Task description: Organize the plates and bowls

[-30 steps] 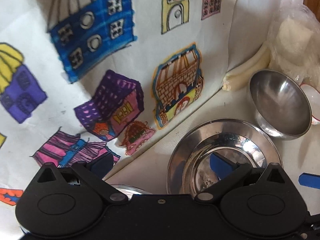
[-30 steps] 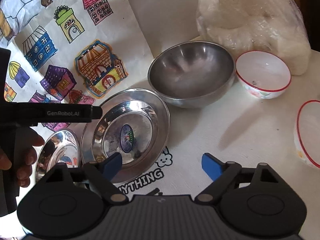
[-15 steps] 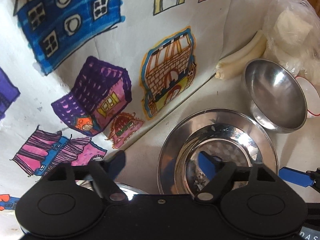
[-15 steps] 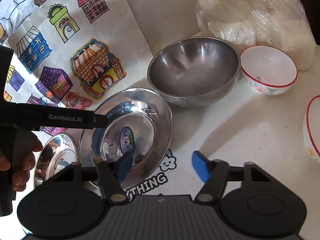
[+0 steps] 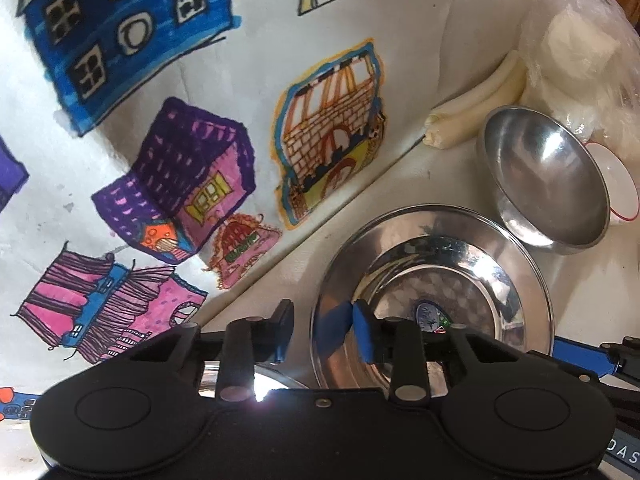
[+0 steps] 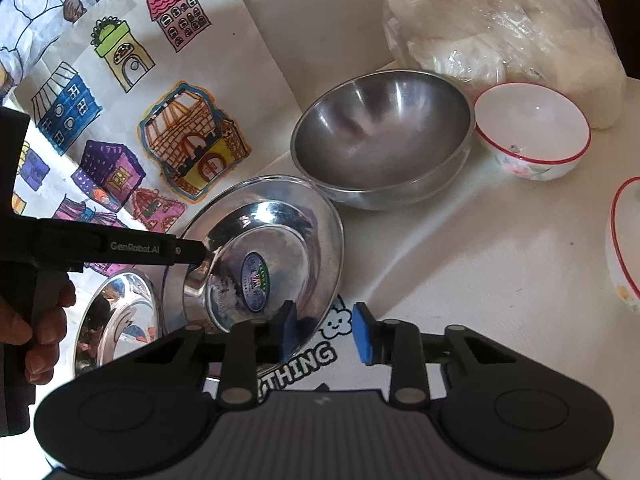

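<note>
The steel plate (image 6: 280, 240) lies on the white-covered bench (image 6: 460, 272), left of centre, with a round sticker in its well; in the right wrist view its far edge looks raised off the cloth, though how far it tilts is hard to tell. The left gripper (image 5: 320, 334) reaches in over the plate's left rim, its jaws closing with the rim between the blue pads; whether the pads already press the metal I cannot tell. The right gripper (image 6: 324, 330) is at the plate's near-right rim, its jaws also closing, one pad over the plate's edge and the other over the printed cloth, not visibly pinching yet. Just left of the plate, near the person's hand (image 6: 36, 324), sits a smaller steel plate (image 6: 116, 316), partly hidden behind the left gripper's handle. Just beyond the plate, far and to the right, stands a deep steel bowl (image 6: 380, 140), close to the plate's far rim. To the right of it is a white bowl with a red rim (image 6: 532, 132), and another red-rimmed dish (image 6: 624, 248) shows at the right edge. Behind the bowls rests a plastic-wrapped white bundle (image 6: 500, 24). A sheet with coloured house drawings (image 5: 160, 120) stands up along the left and far side.
</note>
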### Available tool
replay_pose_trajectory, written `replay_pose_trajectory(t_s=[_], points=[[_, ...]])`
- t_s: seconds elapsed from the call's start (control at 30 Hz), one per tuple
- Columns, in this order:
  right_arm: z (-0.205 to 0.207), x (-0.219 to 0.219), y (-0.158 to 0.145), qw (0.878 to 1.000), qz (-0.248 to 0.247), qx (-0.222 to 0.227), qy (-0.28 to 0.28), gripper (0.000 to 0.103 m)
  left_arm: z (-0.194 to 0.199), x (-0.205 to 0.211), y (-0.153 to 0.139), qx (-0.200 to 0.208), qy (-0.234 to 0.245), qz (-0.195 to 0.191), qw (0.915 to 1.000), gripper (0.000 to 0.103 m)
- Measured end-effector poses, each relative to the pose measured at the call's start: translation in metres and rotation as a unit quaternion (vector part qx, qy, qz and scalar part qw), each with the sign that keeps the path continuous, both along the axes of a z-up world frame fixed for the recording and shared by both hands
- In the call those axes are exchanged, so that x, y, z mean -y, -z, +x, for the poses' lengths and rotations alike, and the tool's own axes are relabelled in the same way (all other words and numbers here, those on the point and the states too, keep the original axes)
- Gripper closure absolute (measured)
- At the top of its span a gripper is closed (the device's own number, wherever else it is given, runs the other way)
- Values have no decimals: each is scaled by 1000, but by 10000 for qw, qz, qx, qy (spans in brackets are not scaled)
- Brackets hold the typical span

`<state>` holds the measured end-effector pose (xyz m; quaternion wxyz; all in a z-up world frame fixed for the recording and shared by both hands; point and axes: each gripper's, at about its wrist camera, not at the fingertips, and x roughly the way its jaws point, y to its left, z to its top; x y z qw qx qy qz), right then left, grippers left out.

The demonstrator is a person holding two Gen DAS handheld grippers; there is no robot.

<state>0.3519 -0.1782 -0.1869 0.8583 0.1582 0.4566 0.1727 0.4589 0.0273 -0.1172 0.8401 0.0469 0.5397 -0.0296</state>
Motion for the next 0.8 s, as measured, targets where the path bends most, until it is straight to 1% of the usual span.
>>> replay_pose_trajectory(t_s=[0.03, 0.1, 0.17, 0.47, 0.7, 0.8], points=[[0, 0, -1, 10000, 28, -1, -24, 78, 0, 1, 1, -7, 23, 6, 10000, 70], [-1, 0, -2, 10000, 71, 1, -54, 83, 1, 3, 3, -33, 72, -14, 10000, 75], [-1, 0, -3, 9999, 98, 1, -81, 84, 1, 4, 3, -49, 93, -37, 9999, 76], [-7, 11, -3, 9997, 164, -86, -137, 87, -2, 6, 6, -202, 148, -260, 9993, 78], [-25, 25, -5, 9996, 107, -196, -184, 87, -13, 21, 7, -327, 318, -400, 9982, 79], [-33, 31, -7, 9995, 72, -244, -165, 87, -22, 28, 9, -326, 287, -502, 9978, 79]])
